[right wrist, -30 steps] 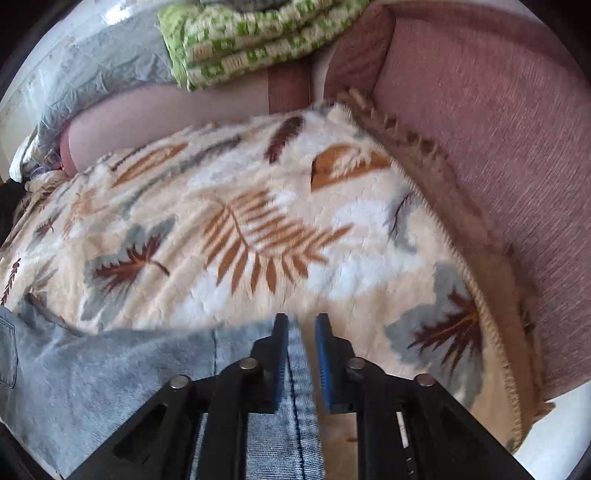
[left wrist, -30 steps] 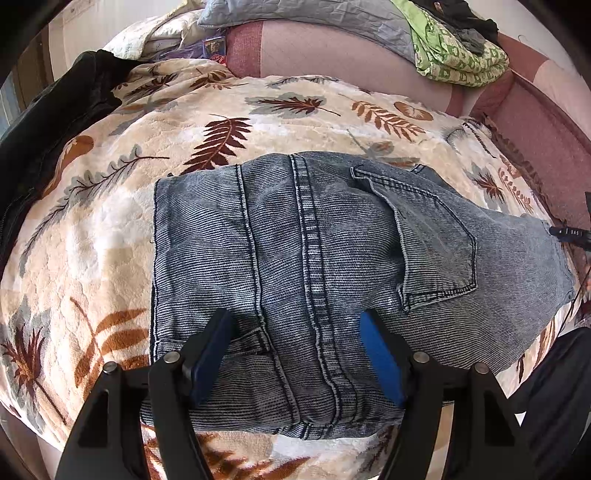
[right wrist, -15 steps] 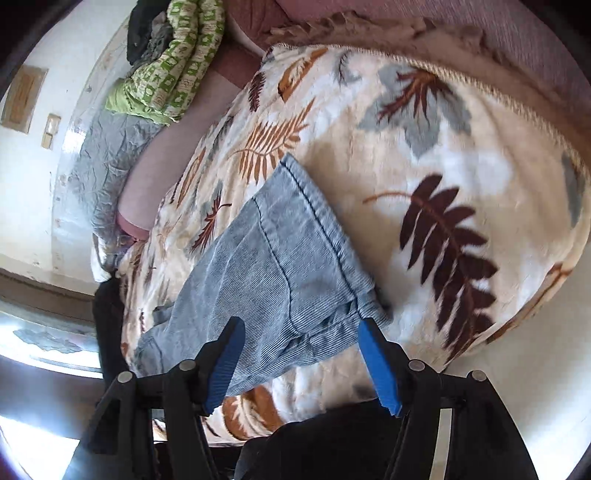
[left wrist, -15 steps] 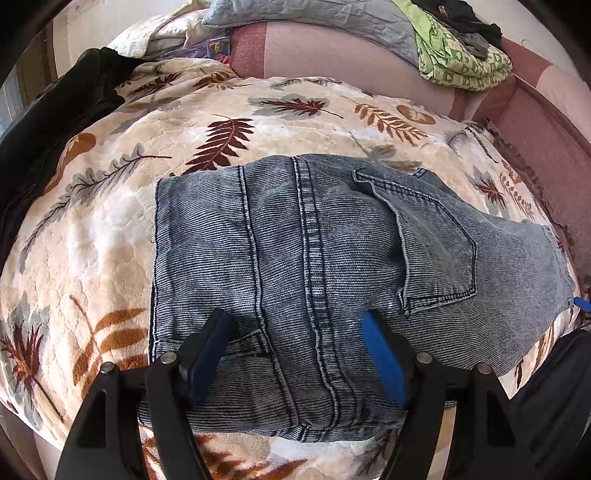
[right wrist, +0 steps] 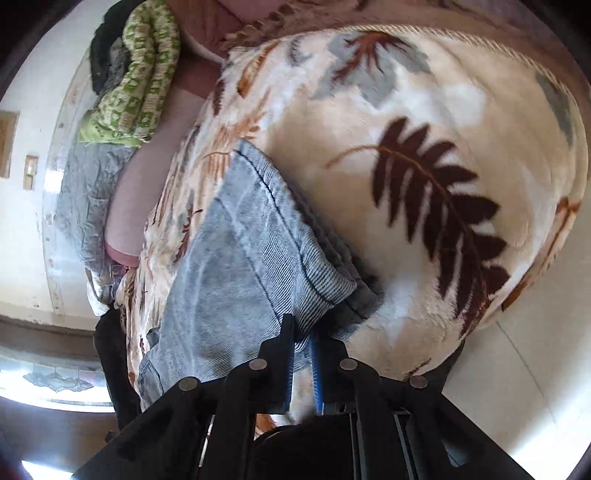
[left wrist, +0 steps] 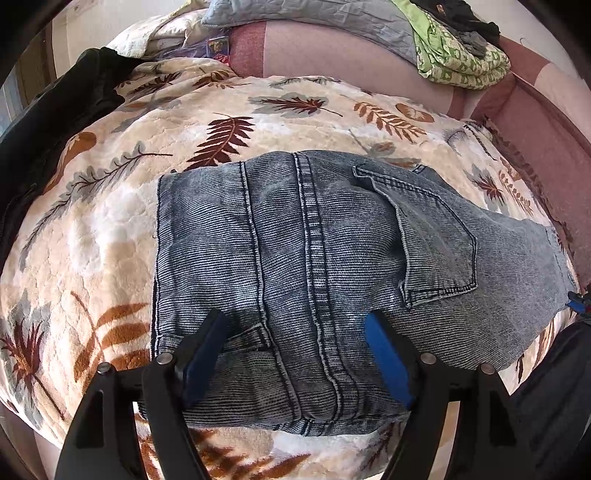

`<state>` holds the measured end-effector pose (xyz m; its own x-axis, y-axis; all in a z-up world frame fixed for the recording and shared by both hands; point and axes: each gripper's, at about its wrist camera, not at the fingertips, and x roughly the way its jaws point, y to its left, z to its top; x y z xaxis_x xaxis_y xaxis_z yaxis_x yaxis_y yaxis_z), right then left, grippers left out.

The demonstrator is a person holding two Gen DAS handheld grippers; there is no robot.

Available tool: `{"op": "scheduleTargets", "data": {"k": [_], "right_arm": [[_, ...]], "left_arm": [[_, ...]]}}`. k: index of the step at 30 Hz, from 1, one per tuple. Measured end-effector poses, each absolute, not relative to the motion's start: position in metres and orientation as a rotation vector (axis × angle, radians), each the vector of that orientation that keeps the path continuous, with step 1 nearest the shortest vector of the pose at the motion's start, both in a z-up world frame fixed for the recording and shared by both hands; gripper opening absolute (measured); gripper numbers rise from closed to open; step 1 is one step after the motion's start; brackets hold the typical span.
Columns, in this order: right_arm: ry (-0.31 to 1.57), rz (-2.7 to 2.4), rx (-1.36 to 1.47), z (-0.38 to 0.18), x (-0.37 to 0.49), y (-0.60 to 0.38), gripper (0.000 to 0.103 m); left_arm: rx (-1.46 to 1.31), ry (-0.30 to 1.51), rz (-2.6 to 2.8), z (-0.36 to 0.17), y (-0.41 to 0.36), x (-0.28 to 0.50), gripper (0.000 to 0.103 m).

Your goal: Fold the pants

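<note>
One pair of pants [left wrist: 317, 266], blue-grey washed denim, lies folded on my leaf-print blanket [left wrist: 110, 236], seat side up, back pocket [left wrist: 432, 236] and centre seam showing. Its leg end [right wrist: 280, 251] reaches toward the blanket's near edge.

My left tongs [left wrist: 295, 354]: jaws spread wide and opening, blue pads standing over the waist end of the denim to either side of the seam; whether the pads press on the cloth I cannot tell.

My right tongs [right wrist: 301, 354]: jaws closing, nearly together, hem corner of the leg caught between the pads.

Surroundings: pinkish sofa back [left wrist: 332, 51] behind the blanket; grey quilted cover [left wrist: 314, 11] draped over it; green patterned cloth [left wrist: 458, 62] on top at the right; dark garment [left wrist: 48, 122] heaped at the blanket's left side.
</note>
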<state>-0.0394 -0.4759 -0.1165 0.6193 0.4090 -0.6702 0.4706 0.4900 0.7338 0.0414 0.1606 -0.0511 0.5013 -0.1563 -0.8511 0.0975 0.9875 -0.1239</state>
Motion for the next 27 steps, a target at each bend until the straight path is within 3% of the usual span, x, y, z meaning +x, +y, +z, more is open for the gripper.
{"op": "scheduleTargets", "data": {"k": [3,5,6,16,27], "right_arm": [[0.957,-0.038,1.076,-0.112,-0.048,-0.475,0.029],[0.958,-0.047,1.066,-0.111,-0.055,-0.473,0.057],[0.948,-0.045,1.091,-0.114,-0.057,-0.474,0.06],[0.871,-0.046,1.329,-0.13,-0.042,-0.487,0.06],[0.873,-0.128,1.24,-0.12,-0.038,-0.494,0.061]], "left_arm": [[-0.06,1.034,-0.154,-0.051,0.16,0.042,0.079],[-0.066,1.035,-0.155,-0.051,0.161,0.042,0.079],[-0.066,1.035,-0.153,-0.052,0.161,0.042,0.079],[-0.062,1.033,-0.149,-0.052,0.161,0.042,0.08],[-0.062,1.032,-0.147,-0.051,0.161,0.042,0.08]]}}
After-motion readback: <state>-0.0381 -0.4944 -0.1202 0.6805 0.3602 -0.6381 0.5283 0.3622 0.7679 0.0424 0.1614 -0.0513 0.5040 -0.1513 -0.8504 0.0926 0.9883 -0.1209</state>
